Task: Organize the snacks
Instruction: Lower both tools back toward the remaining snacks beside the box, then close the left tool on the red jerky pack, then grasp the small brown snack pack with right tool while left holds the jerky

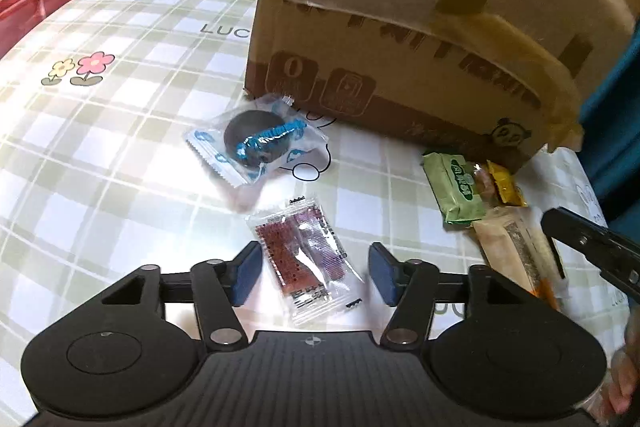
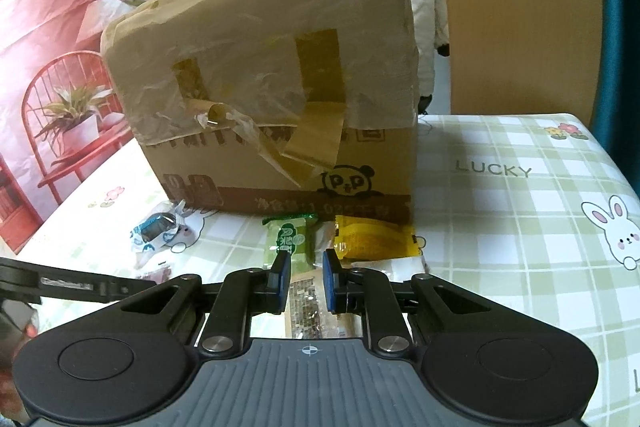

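Observation:
My left gripper [image 1: 315, 277] points down at the checked tablecloth [image 1: 120, 155]. It is open, and a clear packet with a reddish-brown bar [image 1: 306, 255] lies flat between its blue pads, clear of both. A dark round cookie in a clear blue-printed wrapper [image 1: 256, 143] [image 2: 156, 231] lies just beyond. My right gripper [image 2: 306, 279] is shut to a narrow slit above a beige packet with a speckled window [image 2: 304, 303] [image 1: 512, 251]. Whether its pads touch that packet I cannot tell. A green packet [image 2: 292, 239] [image 1: 460, 187] and a yellow packet [image 2: 376, 237] [image 1: 506, 183] lie against the box.
A big taped cardboard box [image 1: 400, 67] [image 2: 280, 107] stands on the table behind the snacks. The table's right edge [image 2: 616, 163] is near, with a brown board [image 2: 520, 7] behind it. A hand [image 1: 624, 379] shows at the lower right of the left wrist view.

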Available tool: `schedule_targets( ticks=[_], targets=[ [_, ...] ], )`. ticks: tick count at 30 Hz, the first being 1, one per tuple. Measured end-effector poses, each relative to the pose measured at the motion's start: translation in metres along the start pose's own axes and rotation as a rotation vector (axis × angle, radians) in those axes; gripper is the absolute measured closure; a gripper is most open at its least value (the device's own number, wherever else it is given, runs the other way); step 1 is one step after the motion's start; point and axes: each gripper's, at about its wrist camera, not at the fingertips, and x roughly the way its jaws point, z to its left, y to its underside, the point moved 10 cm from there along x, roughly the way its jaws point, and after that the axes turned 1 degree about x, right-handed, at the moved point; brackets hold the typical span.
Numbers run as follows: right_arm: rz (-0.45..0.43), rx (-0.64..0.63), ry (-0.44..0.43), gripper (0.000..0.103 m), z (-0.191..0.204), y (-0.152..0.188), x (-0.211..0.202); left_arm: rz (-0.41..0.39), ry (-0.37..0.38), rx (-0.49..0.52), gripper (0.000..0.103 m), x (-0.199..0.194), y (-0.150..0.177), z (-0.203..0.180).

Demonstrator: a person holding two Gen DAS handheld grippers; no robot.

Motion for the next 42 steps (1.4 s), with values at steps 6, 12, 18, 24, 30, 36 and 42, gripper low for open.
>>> schedule_targets(
  ticks=[6, 12, 18, 24, 30, 36, 42],
  targets=[
    [0.004, 0.010, 0.011, 0.087, -0.007, 0.004, -0.001, -0.051, -0.154, 0.067, 0.032, 0.008, -0.002, 0.001],
    [0.012, 0.020, 0.013, 0.087, -0.012, 0.010, 0.001, -0.095, -0.214, 0.153, 0.047, 0.008, 0.003, -0.009],
    [0.029, 0.026, 0.014, 0.085, -0.015, 0.016, 0.005, -0.119, -0.131, 0.130, 0.061, -0.001, 0.007, -0.007],
    [0.032, 0.008, 0.028, 0.081, -0.015, 0.017, 0.006, -0.142, -0.109, 0.109, 0.061, -0.007, 0.006, 0.001],
    [0.034, 0.011, 0.062, 0.076, -0.029, 0.011, 0.008, -0.185, -0.077, 0.134, 0.061, -0.015, 0.002, -0.003],
    [0.017, 0.013, 0.062, 0.046, -0.049, -0.013, 0.030, -0.198, -0.047, 0.131, 0.061, -0.016, 0.000, -0.003],
    [0.111, 0.017, 0.075, 0.041, -0.059, -0.018, 0.077, -0.204, -0.041, 0.108, 0.061, -0.018, -0.002, 0.004]
  ],
)
